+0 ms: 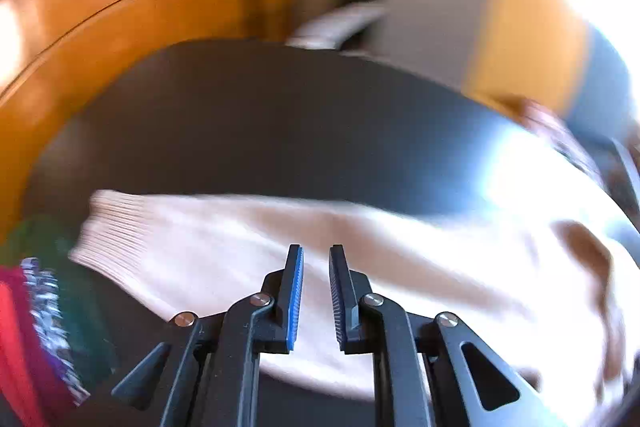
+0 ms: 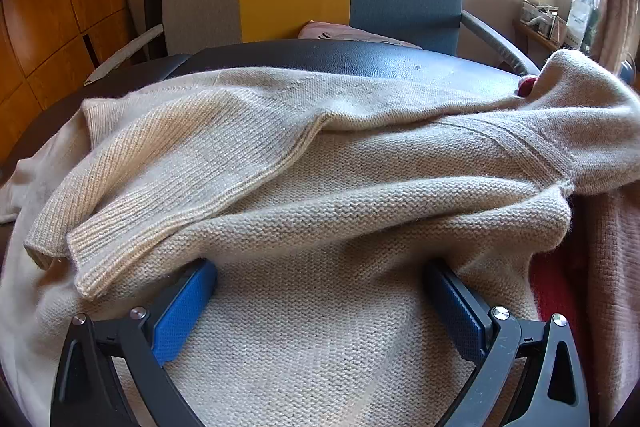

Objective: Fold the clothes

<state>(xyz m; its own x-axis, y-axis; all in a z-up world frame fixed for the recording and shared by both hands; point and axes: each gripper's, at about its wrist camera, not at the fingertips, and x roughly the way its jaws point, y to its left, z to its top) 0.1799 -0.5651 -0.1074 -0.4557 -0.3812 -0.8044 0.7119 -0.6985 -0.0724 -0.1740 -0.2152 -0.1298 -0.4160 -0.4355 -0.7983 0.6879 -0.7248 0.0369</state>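
Right tool (image 2: 320, 307) spread over sweater (image 2: 320, 211); fingertips apparently cloth-hidden.

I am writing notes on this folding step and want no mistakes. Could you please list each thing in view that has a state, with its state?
Cream sweater: spread on the dark table, rumpled, one sleeve laid across the body.
Sleeve: folded inward, cuff near the blue pad.
Left gripper: narrow gap, holding nothing.
Right gripper: wide open, on the sweater.
Red garment: partly under the sweater.
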